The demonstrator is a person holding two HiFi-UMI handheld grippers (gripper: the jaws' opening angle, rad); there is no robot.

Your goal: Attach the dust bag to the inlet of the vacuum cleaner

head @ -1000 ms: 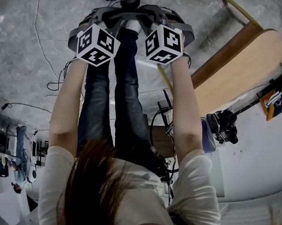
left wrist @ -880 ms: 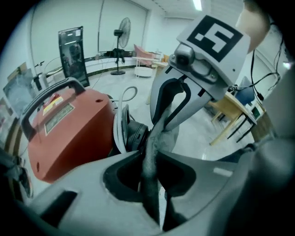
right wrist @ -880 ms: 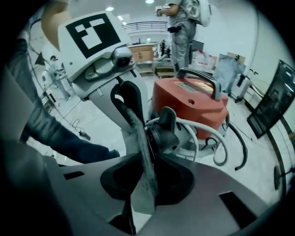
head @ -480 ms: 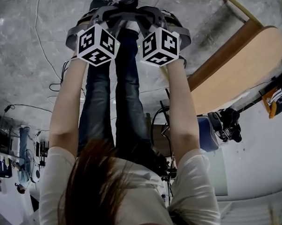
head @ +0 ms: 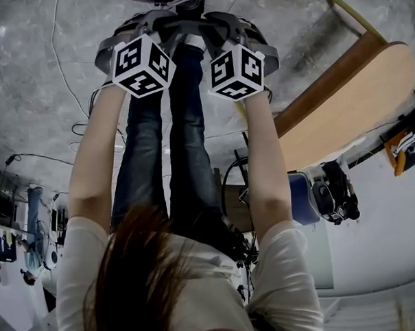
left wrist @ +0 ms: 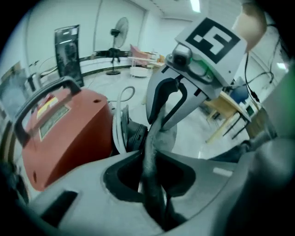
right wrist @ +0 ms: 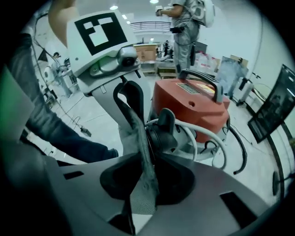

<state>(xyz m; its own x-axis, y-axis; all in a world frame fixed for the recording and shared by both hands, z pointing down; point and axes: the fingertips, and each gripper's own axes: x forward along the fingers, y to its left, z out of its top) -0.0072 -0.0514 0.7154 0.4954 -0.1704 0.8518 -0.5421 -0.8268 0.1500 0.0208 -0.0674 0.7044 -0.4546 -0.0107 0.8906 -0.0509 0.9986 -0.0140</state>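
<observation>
Red vacuum cleaner stands on the floor, in front of the person's feet. Grey dust bag is off the floor, stretched between both grippers right at the black inlet. Whether it is seated on the inlet cannot be told.

Left gripper: fingers clenched on a dark fold of the bag, having just closed a little further.

Right gripper: fingers grasping a strip of the bag's fabric, having just eased open slightly, with the fabric pinched between them.
</observation>
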